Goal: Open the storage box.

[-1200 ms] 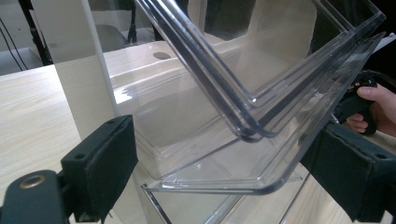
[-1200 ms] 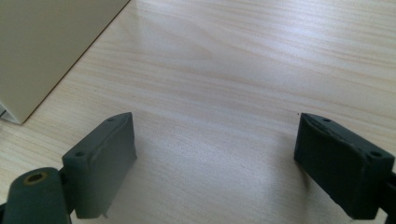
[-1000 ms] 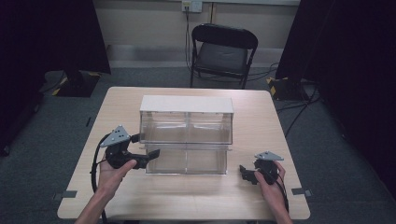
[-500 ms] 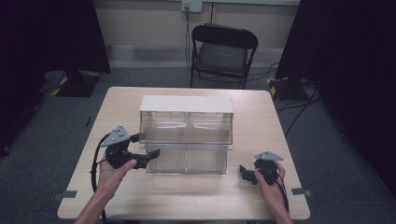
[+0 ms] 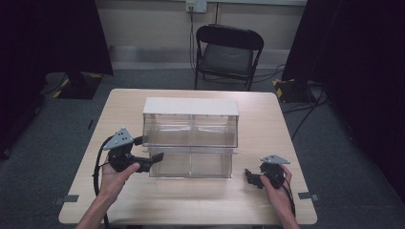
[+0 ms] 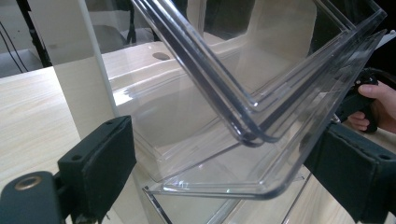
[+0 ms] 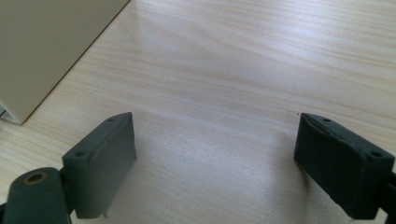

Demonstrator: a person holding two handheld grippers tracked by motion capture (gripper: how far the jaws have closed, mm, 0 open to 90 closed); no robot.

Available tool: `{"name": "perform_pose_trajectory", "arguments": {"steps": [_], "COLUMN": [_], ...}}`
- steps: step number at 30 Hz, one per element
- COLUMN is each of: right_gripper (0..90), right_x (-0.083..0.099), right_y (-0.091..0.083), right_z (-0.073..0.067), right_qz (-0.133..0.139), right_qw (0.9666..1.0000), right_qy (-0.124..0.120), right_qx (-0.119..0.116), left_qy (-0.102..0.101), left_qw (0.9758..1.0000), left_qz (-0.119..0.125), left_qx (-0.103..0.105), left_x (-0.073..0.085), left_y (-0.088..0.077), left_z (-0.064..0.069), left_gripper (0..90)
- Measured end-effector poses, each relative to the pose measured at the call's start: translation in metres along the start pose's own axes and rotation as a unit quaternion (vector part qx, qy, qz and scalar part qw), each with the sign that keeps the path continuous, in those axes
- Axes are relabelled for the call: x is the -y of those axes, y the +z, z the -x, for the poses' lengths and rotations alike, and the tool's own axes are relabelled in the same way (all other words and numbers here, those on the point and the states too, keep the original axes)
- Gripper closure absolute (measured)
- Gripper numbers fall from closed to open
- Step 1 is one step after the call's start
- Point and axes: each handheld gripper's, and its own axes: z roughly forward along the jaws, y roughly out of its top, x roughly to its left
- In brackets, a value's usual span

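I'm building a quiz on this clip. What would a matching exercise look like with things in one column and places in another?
Things:
1. left tool
2. right tool
3. folding chair
4. clear drawer unit

Places:
A. on the floor beyond the table
B. middle of the table
C. at the pulled-out lower drawer's corner
D. over bare tabletop near the front right

Pairs: 1-C, 2-D, 3-A, 4-B

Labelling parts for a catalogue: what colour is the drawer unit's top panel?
Cream-white; the top panel shows best in the high view.

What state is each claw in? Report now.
Left claw: open, jaws straddling the clear drawer corner, not clamped.
Right claw: open, holding nothing, over the bare table.
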Motion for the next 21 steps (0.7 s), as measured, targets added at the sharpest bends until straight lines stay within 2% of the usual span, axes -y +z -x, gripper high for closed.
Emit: {"name": "perform_pose_trajectory", "arguments": {"steps": [21], "right_gripper": [11.9], "right_x": [0.0], "right_y": [0.0001], "right_z": [0.0], "right_qz": [0.0], "right_qw": [1.0], "right_qy": [0.0], "right_qx": [0.0], "left_qy": [0.004], "left_qw": [1.0], "left_qz": [-0.001], "left_qx": [-0.001], "left_x": [-0.0004], "left_y": [-0.0004], "left_z": [-0.0002], "left_gripper": [9.9]}}
